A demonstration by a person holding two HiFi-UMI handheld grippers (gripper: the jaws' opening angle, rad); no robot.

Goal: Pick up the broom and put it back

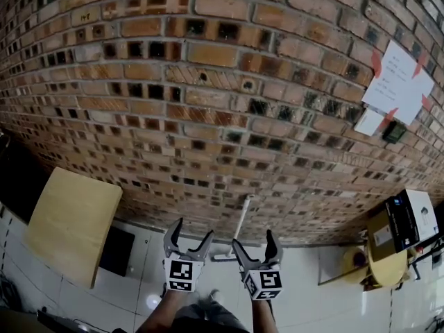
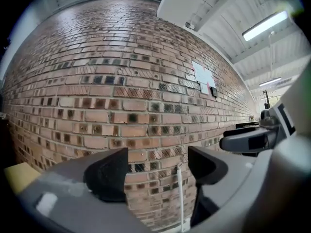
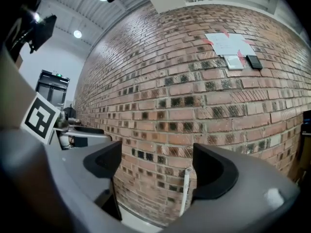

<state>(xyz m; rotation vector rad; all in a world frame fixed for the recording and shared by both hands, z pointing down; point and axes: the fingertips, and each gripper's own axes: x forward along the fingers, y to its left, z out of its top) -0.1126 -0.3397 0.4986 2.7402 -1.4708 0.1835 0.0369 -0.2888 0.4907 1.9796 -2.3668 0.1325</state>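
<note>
Head view from above, gripper views level, share the brick wall (image 1: 208, 82).

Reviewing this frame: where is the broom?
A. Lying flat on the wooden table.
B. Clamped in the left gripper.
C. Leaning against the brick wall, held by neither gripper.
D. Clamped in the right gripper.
C: the broom leans on the brick wall, beyond the left gripper and right gripper, whose jaws stand apart and empty.

Broom (image 1: 242, 224) against wall (image 1: 208, 116); table (image 1: 73, 224) left, boxes (image 1: 409, 220) right.

taped paper notice (image 1: 401, 82), writing unreadable
</note>
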